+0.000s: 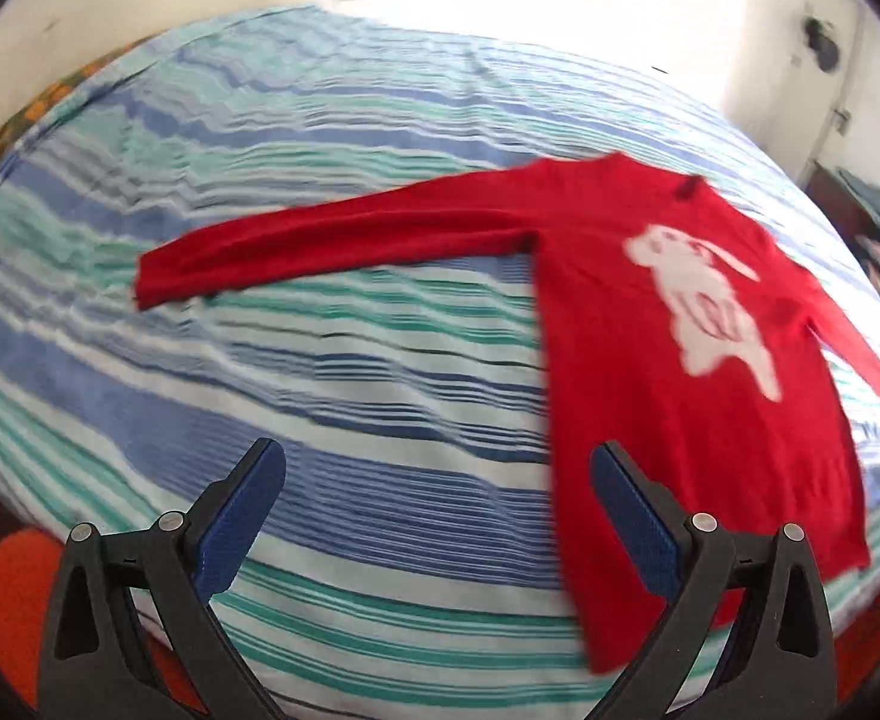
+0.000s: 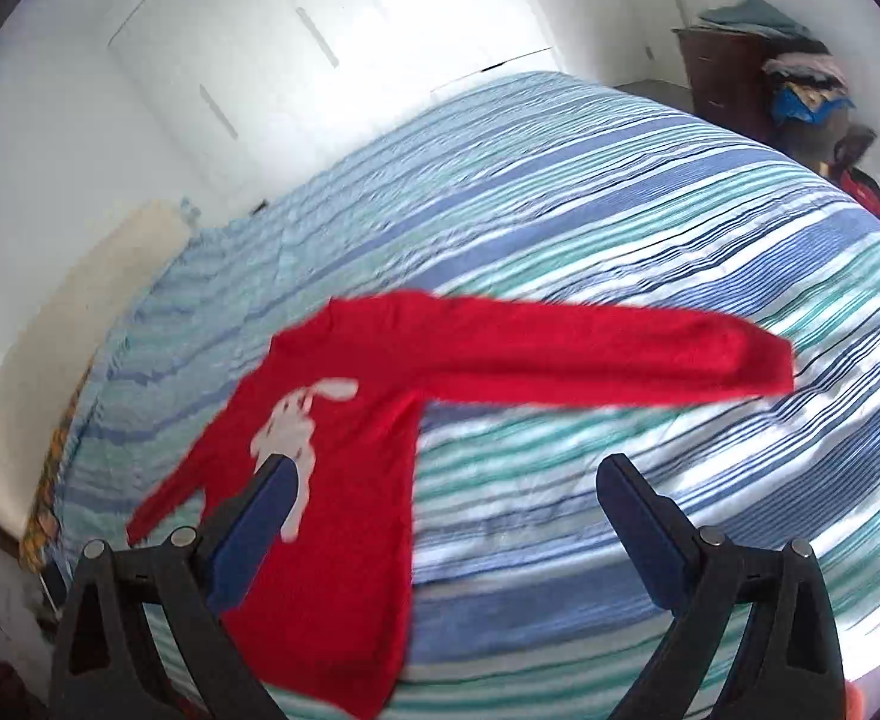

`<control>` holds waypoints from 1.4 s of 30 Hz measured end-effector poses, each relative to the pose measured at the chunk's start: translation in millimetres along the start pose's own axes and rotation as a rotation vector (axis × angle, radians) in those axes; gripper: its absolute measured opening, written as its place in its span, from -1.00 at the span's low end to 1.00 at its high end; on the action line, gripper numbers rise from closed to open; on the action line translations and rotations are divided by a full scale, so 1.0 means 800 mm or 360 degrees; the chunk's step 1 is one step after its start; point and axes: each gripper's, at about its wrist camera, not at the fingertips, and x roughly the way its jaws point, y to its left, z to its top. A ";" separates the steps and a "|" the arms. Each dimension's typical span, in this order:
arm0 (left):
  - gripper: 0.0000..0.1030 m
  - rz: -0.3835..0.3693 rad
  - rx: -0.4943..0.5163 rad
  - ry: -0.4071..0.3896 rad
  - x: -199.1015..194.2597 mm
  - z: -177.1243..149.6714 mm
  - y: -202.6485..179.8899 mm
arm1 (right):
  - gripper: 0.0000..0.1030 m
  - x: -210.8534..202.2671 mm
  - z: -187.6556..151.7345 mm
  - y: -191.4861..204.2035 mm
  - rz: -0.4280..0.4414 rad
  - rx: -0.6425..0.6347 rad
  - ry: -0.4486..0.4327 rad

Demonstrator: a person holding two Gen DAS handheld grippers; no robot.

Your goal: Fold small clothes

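Showing dresser (image 2: 718, 69) in right view only; red sweater (image 1: 649, 360) flat.

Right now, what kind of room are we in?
Most likely a bedroom: a bed with a striped cover, a dark dresser stacked with folded laundry, and white closet doors behind.

The red sweater (image 1: 649, 372) looks like soft matt knitted cloth, the striped bedsheet (image 1: 320, 390) is thin woven cotton with small wrinkles, and the gripper fingers (image 2: 649, 534) are matt black plastic with blue ribbed pads (image 1: 242, 516).
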 end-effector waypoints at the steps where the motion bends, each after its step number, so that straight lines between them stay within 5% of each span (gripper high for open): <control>1: 0.97 0.0004 -0.0053 -0.0002 0.002 -0.003 0.011 | 0.93 -0.001 0.017 -0.022 0.0034 0.0119 -0.0052; 5: 0.97 0.0016 -0.0230 0.0051 0.010 -0.018 0.041 | 0.93 0.040 0.044 -0.137 0.0107 0.0620 -0.0099; 9: 0.97 0.0032 -0.0280 0.0025 0.005 -0.018 0.049 | 0.89 0.087 0.018 -0.231 0.0087 0.0991 0.0007; 12: 0.97 0.0063 -0.0273 0.0038 0.008 -0.019 0.047 | 0.87 0.094 0.004 -0.267 0.0094 0.1169 -0.0079; 18: 0.97 0.0122 -0.0220 0.0134 0.029 -0.024 0.039 | 0.72 0.101 0.025 -0.294 0.0000 0.1181 -0.0191; 22: 0.97 0.0139 -0.0221 0.0173 0.038 -0.026 0.037 | 0.62 0.130 0.045 -0.291 -0.0117 0.1055 -0.0051; 23: 0.97 0.0142 -0.0223 0.0182 0.040 -0.027 0.037 | 0.44 0.139 0.050 -0.285 -0.0166 0.0985 0.0004; 25: 0.97 0.0155 -0.0229 0.0209 0.046 -0.027 0.037 | -0.26 0.156 0.061 -0.270 -0.0320 0.0825 0.0125; 26: 0.97 0.0159 -0.0233 0.0217 0.047 -0.028 0.038 | -0.87 0.160 0.065 -0.267 -0.0352 0.0793 0.0150; 27: 0.97 0.0160 -0.0240 0.0220 0.047 -0.028 0.039 | -0.87 0.159 0.071 -0.262 -0.0330 0.0784 0.0139; 29: 0.97 0.0151 -0.0259 0.0217 0.047 -0.029 0.042 | -0.87 0.148 0.092 -0.231 -0.0346 0.0658 0.0064; 34: 0.97 0.0113 -0.0312 0.0242 0.053 -0.029 0.049 | -0.87 0.132 0.165 -0.091 -0.0016 0.0316 -0.0063; 42: 0.97 0.0059 -0.0385 0.0243 0.049 -0.030 0.060 | -0.87 0.194 0.170 0.231 0.0623 -0.0181 0.0089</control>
